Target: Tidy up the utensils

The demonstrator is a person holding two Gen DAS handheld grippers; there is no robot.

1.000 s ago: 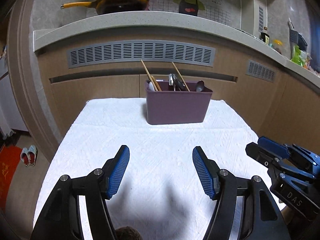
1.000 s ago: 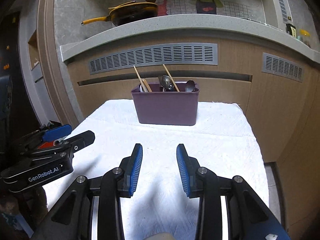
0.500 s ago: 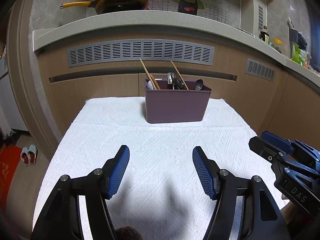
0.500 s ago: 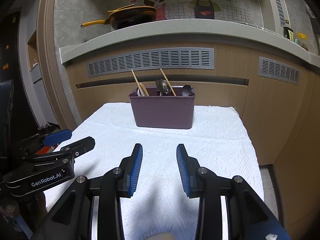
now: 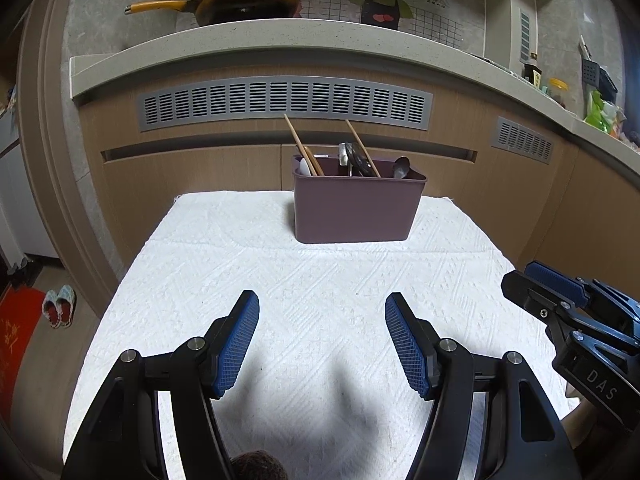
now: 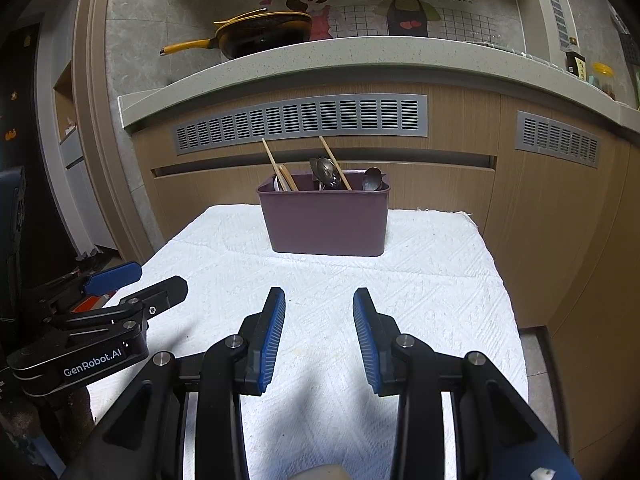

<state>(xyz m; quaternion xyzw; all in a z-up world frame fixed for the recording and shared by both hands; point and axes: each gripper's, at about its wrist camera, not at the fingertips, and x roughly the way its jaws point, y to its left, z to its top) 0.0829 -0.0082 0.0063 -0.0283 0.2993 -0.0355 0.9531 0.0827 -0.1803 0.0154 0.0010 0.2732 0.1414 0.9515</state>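
Nearest the left wrist camera, the left gripper [image 5: 322, 316] hangs over the white textured cloth [image 5: 304, 280], its blue pads spread wide with nothing between them and nothing touched. At about four o'clock in that view the right gripper [image 5: 536, 280] reaches in from the edge, and its black body carries the letters "DAS".

From the right wrist camera, the right gripper [image 6: 319, 304] is released too, its pads standing apart at a narrower gap than the left pair, empty, above the cloth [image 6: 420, 280]. At about nine o'clock there the left gripper [image 6: 144, 280] shows side-on, its body printed "GenRobot.AI".

Farther out, toward twelve o'clock in both views, the purple utensil caddy [image 5: 356, 208] stands upright on the far part of the cloth, well apart from both grippers. Wooden chopsticks [image 5: 300, 144] lean out of its left part, a second stick [image 5: 362, 146] leans up from the middle beside metal spoons [image 5: 352, 158], and another spoon [image 5: 401, 167] rests at its right end.

Behind the caddy runs a wooden cabinet front with a grey slotted vent [image 5: 284, 104]. On the counter [image 5: 280, 36] above sits a yellow-handled pan [image 5: 240, 0]. The wall behind bears a cartoon sticker [image 6: 406, 4] of two figures with Chinese characters, too small to read surely.
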